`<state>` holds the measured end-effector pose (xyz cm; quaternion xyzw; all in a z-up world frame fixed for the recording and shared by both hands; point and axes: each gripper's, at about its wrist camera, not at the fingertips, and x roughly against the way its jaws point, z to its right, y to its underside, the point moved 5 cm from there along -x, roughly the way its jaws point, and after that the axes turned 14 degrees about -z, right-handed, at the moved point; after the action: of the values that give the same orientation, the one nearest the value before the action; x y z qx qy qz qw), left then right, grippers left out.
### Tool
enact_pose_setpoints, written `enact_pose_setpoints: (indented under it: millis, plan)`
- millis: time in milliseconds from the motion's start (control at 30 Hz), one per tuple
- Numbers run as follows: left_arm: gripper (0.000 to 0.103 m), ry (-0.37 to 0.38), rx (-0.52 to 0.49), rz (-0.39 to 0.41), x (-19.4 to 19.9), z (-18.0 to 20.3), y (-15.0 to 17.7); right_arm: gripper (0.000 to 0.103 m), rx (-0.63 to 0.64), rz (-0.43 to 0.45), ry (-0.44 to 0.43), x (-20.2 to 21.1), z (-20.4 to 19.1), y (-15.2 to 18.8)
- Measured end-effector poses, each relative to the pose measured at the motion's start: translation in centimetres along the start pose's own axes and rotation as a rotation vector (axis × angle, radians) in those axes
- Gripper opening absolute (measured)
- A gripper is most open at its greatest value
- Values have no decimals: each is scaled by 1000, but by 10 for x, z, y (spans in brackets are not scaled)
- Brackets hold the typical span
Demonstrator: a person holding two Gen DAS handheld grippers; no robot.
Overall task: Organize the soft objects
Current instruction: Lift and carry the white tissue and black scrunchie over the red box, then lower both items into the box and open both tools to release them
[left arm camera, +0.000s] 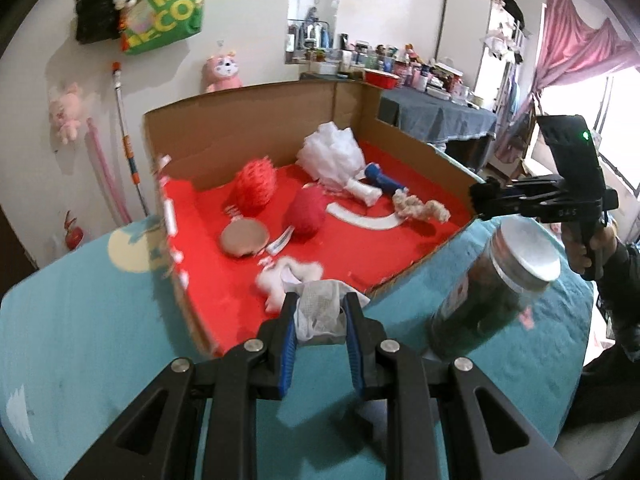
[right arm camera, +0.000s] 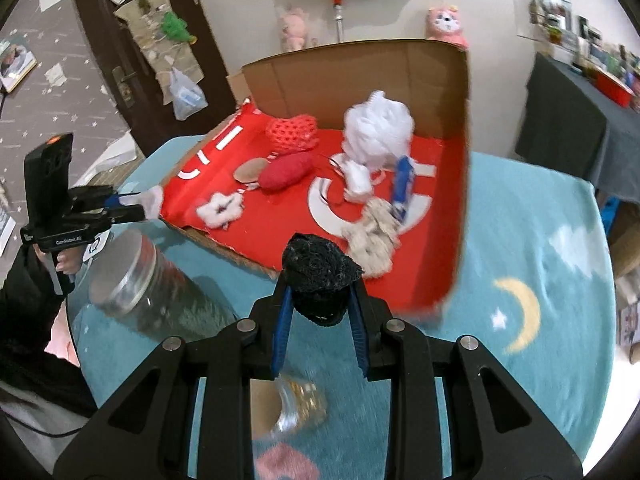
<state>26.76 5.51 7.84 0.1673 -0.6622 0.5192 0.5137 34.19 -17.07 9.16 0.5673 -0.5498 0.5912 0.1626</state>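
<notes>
A cardboard box (left arm camera: 248, 128) with a red floor (right arm camera: 280, 232) lies open on a teal table. It holds soft things: a white mesh pouf (left arm camera: 330, 152), two red fluffy balls (left arm camera: 256, 184), a blue roll (left arm camera: 378, 178), a beige rope toy (left arm camera: 420, 210) and a white fluffy piece (right arm camera: 220, 208). My left gripper (left arm camera: 320, 312) is shut on a grey-white cloth (left arm camera: 318, 312) at the box's near edge. My right gripper (right arm camera: 320, 292) is shut on a black scrubby pad (right arm camera: 320, 268) just in front of the box.
A tall jar with a silver lid (left arm camera: 496, 284) stands on the teal table (left arm camera: 100, 320) beside the box. A small glass jar (right arm camera: 300, 408) lies under my right gripper. A cluttered side table (left arm camera: 436, 108) stands behind. Plush toys hang on the wall.
</notes>
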Motion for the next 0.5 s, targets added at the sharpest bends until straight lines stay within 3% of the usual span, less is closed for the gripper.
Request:
enact_pose_setpoints:
  millis: [267, 367, 500]
  plan:
    - [23, 36, -55, -88, -31, 23, -58, 26, 28, -118, -47, -37, -7, -49]
    - [23, 57, -49, -158, -52, 26, -74, 26, 15, -187, -65, -57, -4, -63]
    - [24, 29, -64, -230, -77, 31, -84, 26, -12, -266, -66, -78, 1, -74]
